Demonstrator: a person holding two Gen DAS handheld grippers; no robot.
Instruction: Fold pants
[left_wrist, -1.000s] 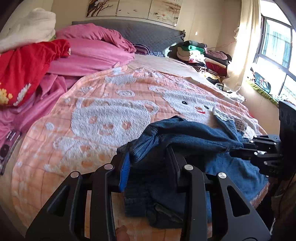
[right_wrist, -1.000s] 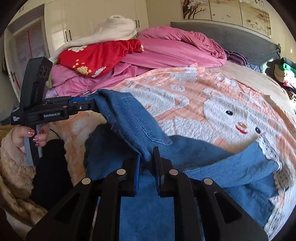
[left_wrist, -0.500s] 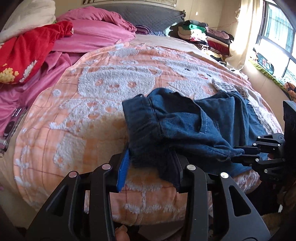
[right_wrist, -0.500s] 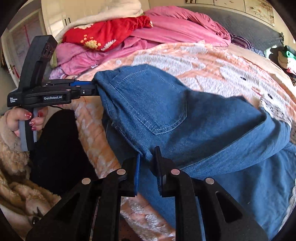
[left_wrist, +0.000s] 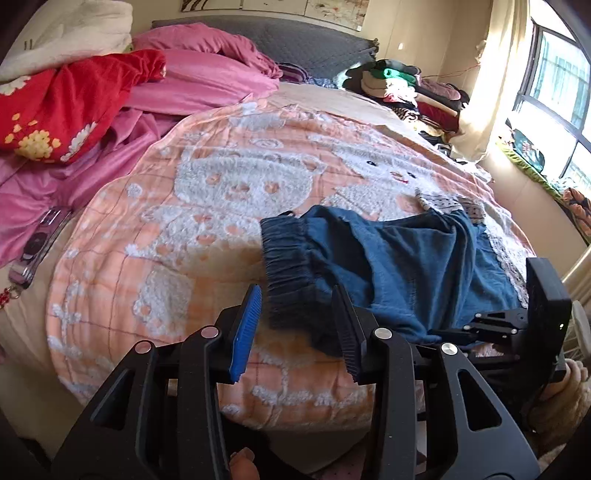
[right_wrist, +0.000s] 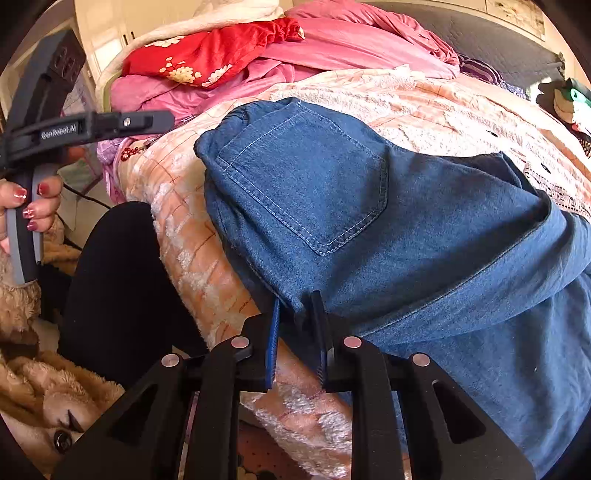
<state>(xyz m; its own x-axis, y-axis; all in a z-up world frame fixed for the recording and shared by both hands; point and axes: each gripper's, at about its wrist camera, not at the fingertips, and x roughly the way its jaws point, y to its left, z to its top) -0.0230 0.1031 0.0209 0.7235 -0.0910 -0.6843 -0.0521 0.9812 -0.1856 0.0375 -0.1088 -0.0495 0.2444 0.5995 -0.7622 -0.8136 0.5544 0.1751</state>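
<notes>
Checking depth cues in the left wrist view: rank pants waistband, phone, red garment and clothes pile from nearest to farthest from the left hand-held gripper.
From the left hand-held gripper:
1. Pants waistband, between its open fingers.
2. Phone, at the bed's left edge.
3. Red garment, far left.
4. Clothes pile, far right by the headboard.

The black two-finger left tongs (left_wrist: 295, 325) point toward 12 o'clock, jaws parted. The black right tongs (right_wrist: 297, 332), at 3 o'clock, have just been opening around denim.
</notes>
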